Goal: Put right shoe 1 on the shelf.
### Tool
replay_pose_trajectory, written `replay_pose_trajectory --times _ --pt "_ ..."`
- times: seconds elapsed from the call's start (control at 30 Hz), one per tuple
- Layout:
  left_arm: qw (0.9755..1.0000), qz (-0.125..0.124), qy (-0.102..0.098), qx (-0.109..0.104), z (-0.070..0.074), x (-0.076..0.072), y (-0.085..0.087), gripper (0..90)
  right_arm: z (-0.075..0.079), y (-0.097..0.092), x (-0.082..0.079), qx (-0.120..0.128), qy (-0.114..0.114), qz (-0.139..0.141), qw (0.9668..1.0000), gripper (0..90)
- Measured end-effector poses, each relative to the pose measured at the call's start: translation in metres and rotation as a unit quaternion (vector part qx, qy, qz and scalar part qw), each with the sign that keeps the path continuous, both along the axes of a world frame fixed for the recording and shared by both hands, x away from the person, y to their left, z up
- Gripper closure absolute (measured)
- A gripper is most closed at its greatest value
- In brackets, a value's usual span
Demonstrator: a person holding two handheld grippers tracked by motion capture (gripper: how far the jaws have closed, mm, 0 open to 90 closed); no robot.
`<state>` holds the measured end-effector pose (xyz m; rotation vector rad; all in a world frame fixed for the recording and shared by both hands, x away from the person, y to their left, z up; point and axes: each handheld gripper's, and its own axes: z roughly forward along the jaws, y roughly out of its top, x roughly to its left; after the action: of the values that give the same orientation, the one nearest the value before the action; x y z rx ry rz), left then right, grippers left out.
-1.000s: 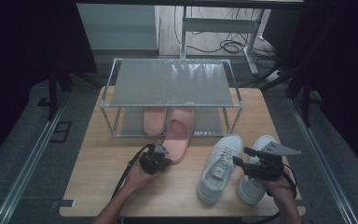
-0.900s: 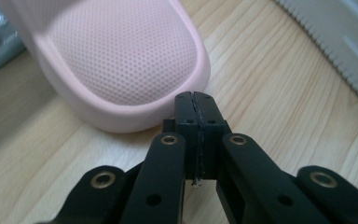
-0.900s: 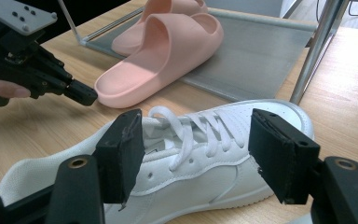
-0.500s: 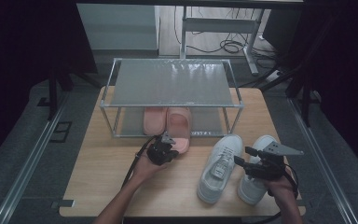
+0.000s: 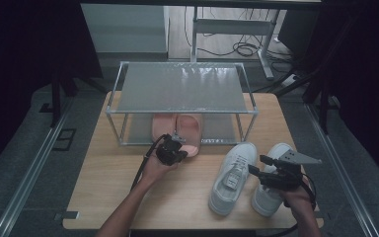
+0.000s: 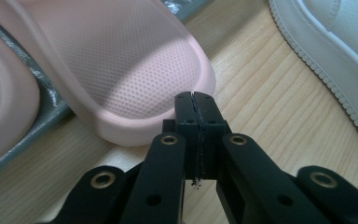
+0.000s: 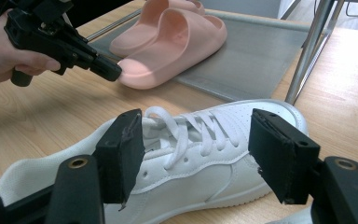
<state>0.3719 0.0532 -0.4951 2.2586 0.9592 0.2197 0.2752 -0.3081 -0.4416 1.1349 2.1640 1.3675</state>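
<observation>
Pink slipper [image 5: 191,136] lies half under the rack [image 5: 182,89], heel on the tabletop [image 5: 108,168]. I press my left gripper [image 5: 177,148], clenched and empty, against that heel, nudging it in. Right gripper [image 5: 254,169] hangs wide over a white sneaker [image 5: 232,177]. Next, I judge, a straight push inward.

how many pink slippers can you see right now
2: both pink slippers sit side by side on the rack's lower shelf, one left, one right with its heel overhanging toward the left gripper.
</observation>
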Motion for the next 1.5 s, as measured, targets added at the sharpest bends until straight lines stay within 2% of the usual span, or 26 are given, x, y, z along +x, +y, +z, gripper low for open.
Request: replay_pose_trajectory --times 0.13,0.3,0.53,0.63,0.8,0.9,0.93,0.97,1.03,1.1,1.17,1.23,1.27,1.33,1.5 --pt "1.0 0.0 0.0 -0.003 -0.001 0.002 0.001 89.3 -0.001 0.0 0.0 0.001 0.002 0.0 1.0 35.4" --pt "1.0 -0.005 -0.003 0.006 -0.003 -0.004 0.001 89.2 0.0 -0.001 0.0 0.001 0.001 0.0 1.0 35.4" --pt "0.9998 -0.014 0.005 0.009 -0.008 -0.005 -0.004 89.3 -0.001 0.0 0.0 0.001 0.002 0.0 1.0 35.4" --pt "0.9998 -0.015 0.01 0.0 -0.01 -0.001 -0.004 89.5 -0.001 0.0 0.0 0.0 0.003 0.0 1.0 35.4" --pt "0.9999 0.0 0.013 -0.009 -0.011 0.004 -0.002 89.5 -0.001 -0.001 0.0 0.002 0.003 -0.002 1.0 35.4" --pt "0.9999 0.004 0.013 -0.001 -0.011 0.009 0.001 89.6 0.0 -0.002 0.0 0.002 0.002 -0.003 1.0 35.4" --pt "0.9998 0.011 0.013 -0.005 -0.011 0.01 0.001 89.6 0.0 -0.002 0.0 0.002 0.002 -0.003 1.0 35.4" --pt "0.9999 0.009 0.011 0.006 -0.01 0.011 0.001 89.5 0.0 -0.002 0.0 0.002 0.002 -0.003 1.0 35.4" --pt "0.9998 0.009 0.006 0.014 -0.01 0.015 0.002 89.5 0.0 -0.002 0.0 0.002 0.001 -0.003 1.0 35.4" --pt "0.9999 0.01 0.009 0.008 -0.011 0.017 0.002 89.6 0.0 -0.003 0.0 0.002 0.002 -0.003 1.0 35.4" --pt "0.9998 0.005 0.008 0.016 -0.01 0.019 0.002 89.6 0.0 -0.004 0.0 0.004 0.001 -0.005 1.0 35.4" --pt "0.9998 0.016 0.005 0.01 -0.011 0.021 0.0 89.6 0.0 -0.004 0.0 0.005 0.001 -0.006 1.0 35.4" --pt "0.9998 0.013 0.006 0.013 -0.011 0.022 0.001 89.6 0.0 -0.004 0.0 0.005 0.001 -0.006 1.0 35.4" --pt "0.9999 0.014 0.004 0.008 -0.012 0.024 0.001 89.6 0.0 -0.004 0.0 0.005 0.001 -0.006 1.0 35.4" --pt "0.9995 0.026 -0.013 0.014 -0.015 0.027 -0.003 89.5 0.0 -0.004 0.0 0.005 0.0 -0.007 1.0 35.4"
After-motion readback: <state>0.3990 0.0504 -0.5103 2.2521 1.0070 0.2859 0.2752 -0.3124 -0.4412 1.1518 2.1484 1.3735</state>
